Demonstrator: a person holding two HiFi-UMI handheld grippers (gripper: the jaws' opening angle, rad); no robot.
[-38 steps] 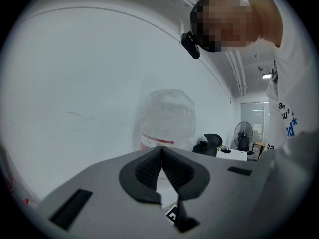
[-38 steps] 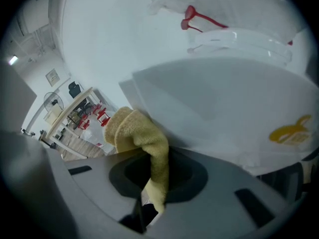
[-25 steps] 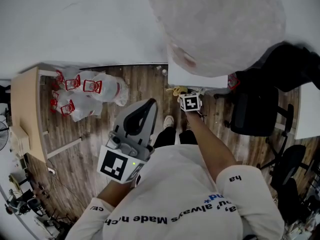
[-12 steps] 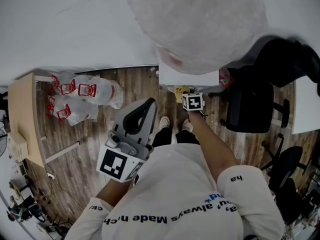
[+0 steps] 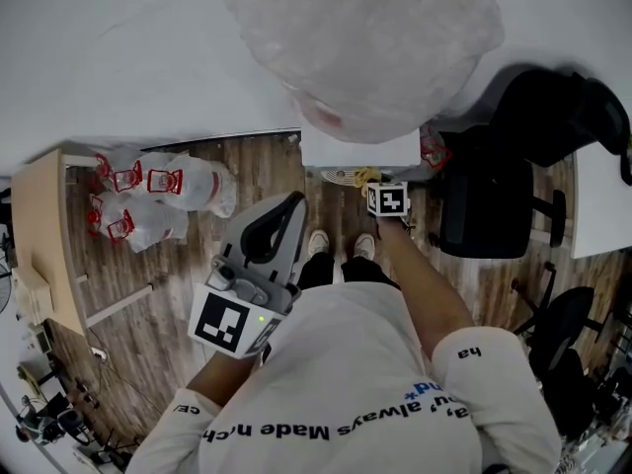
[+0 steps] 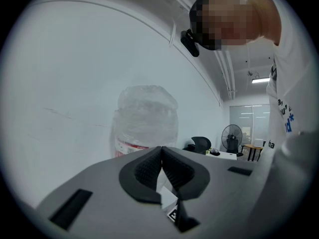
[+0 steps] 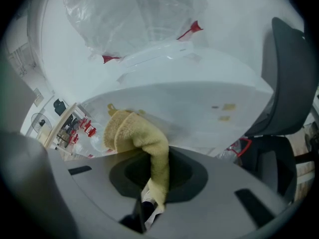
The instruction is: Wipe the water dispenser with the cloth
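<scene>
the white water dispenser (image 7: pixel 199 93) is seen standing against the wall, with a large clear bottle (image 5: pixel 365 38) set on top of it. the left gripper (image 6: pixel 161 166) is held up near the chest with its jaws closed together and nothing between them. the right gripper (image 7: pixel 152 183) is clamped on a yellow cloth (image 7: pixel 134 133), whose bunched end is laid against the dispenser's front face.

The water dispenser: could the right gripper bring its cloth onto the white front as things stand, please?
Probably yes: the right gripper is shut on the cloth, whose end sits close against the water dispenser, with nothing between.
</scene>
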